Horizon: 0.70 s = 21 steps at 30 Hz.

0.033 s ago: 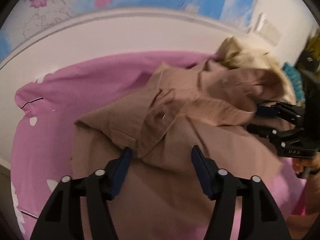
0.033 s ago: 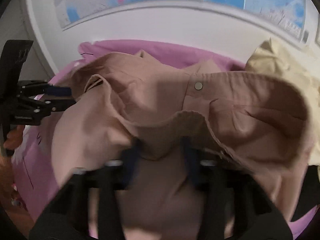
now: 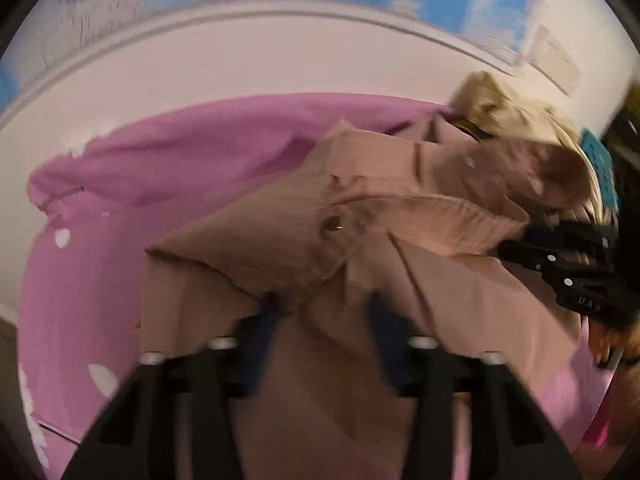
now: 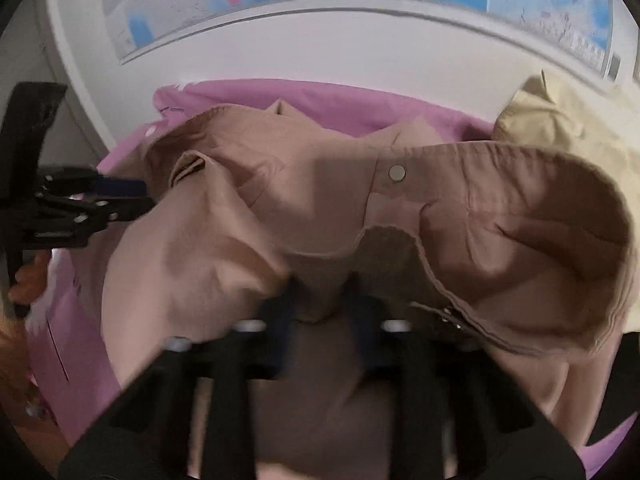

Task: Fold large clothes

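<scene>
Since the earlier frame, the left tool (image 3: 324, 312) has pushed forward under the tan shirt (image 3: 360, 240), its fingers now half buried in a fold, seemingly pinching cloth. The right tool (image 4: 320, 300) grips the hem near the collar button (image 4: 397, 172). That shirt lies bunched on the pink bedsheet (image 3: 120, 200), touching a cream garment (image 4: 560, 120). Uneven pulling could twist the fold, or snag the cream piece along.

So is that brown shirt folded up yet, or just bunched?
Just bunched. The brown shirt lies crumpled on the pink sheet, collar flopped open, no neat fold.
</scene>
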Tool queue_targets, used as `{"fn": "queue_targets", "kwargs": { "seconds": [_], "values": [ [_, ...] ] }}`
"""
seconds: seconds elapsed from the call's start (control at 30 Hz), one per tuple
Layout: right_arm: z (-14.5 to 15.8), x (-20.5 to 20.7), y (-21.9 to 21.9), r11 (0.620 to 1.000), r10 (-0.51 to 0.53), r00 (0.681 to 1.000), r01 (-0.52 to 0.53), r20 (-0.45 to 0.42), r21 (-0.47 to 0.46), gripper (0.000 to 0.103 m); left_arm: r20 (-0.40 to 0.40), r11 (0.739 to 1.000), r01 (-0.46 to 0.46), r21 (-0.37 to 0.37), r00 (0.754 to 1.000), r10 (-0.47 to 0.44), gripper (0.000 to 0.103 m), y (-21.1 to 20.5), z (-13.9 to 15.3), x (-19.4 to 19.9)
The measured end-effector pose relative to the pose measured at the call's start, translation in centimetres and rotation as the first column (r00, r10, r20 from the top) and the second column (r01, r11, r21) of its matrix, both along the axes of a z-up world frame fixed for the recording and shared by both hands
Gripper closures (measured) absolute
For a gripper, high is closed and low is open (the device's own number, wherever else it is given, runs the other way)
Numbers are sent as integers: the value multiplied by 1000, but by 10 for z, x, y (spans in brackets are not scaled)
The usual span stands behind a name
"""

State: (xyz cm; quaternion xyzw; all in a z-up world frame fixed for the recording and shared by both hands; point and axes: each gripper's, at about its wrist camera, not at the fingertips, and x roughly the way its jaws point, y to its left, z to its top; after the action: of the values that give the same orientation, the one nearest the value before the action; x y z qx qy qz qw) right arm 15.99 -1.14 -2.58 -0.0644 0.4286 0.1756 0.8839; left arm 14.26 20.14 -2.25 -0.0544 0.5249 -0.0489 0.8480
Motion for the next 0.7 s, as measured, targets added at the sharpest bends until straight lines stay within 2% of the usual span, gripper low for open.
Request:
{"fn": "queue_targets", "kwargs": {
  "seconds": [0.03,0.13,0.23,0.3,0.37,0.4,0.43,0.5,0.57,0.6,0.63,0.67,0.7],
  "values": [
    [3,3,-3,1000,-7,1000,7,16,11,96,-8,1000,-18,-14,1000,18,98,4,-1,6],
    [25,11,-10,997,-37,996,32,79,67,98,16,992,-88,-95,996,90,101,26,11,25],
    [49,23,-15,993,-65,986,49,155,107,98,75,986,-137,-96,987,144,100,37,26,31],
    [41,37,-11,994,-72,990,61,118,90,98,81,980,-167,-108,981,176,93,43,28,32],
    [24,51,-4,997,-68,996,66,61,33,95,53,979,-180,-98,981,185,82,44,23,35],
    [16,52,-3,997,-74,996,74,47,9,90,46,979,-188,-84,980,192,79,44,20,36],
    [7,55,-4,997,-82,996,82,22,-7,77,44,979,-192,-68,980,195,72,43,17,35],
    [6,52,-9,996,-86,996,86,4,-14,64,67,979,-197,-49,977,200,63,45,18,25],
    [19,31,-21,997,-70,997,69,44,28,56,127,978,-202,-45,970,206,52,49,28,9],
    [28,18,-28,997,-58,996,54,71,59,45,159,978,-208,-33,965,210,47,53,35,-2],
    [39,3,-37,995,-46,993,36,105,96,38,186,977,-211,-27,959,212,36,58,40,-12],
    [51,-21,-54,990,-44,986,21,160,142,35,217,978,-207,-31,953,209,28,62,45,-26],
    [57,-37,-66,986,-52,981,21,189,164,31,231,979,-203,-30,951,205,25,66,47,-39]
  ]
}}
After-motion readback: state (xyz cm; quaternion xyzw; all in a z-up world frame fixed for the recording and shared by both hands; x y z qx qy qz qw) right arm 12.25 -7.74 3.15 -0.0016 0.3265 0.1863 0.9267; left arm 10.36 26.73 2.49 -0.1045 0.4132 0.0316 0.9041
